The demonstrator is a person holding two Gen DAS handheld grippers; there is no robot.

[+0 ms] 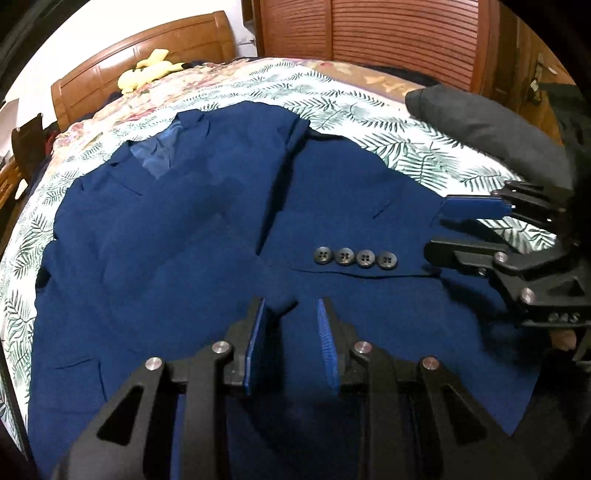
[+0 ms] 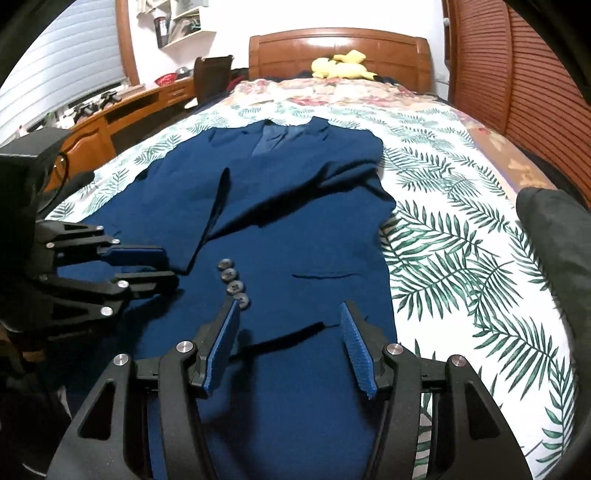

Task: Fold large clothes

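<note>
A navy blue suit jacket [image 1: 177, 229] lies flat on the bed, collar toward the headboard; it also shows in the right wrist view [image 2: 295, 206]. One sleeve is folded across the front, its cuff with a row of dark buttons [image 1: 354, 257] [image 2: 232, 282]. My left gripper [image 1: 291, 308] hovers open and empty over the lower jacket, just below the cuff; it appears at the left of the right wrist view [image 2: 166, 264]. My right gripper [image 2: 288, 314] is open and empty above the jacket's hem near a pocket slit; it appears at the right of the left wrist view [image 1: 436, 229].
The bed has a white sheet with green leaves [image 2: 461, 258] and a wooden headboard [image 2: 340, 51] with a yellow plush toy [image 2: 343, 66]. A dark cushion [image 1: 491, 129] lies at the bed's right edge. A wooden desk [image 2: 122, 110] stands left; slatted wardrobe doors [image 1: 369, 29] right.
</note>
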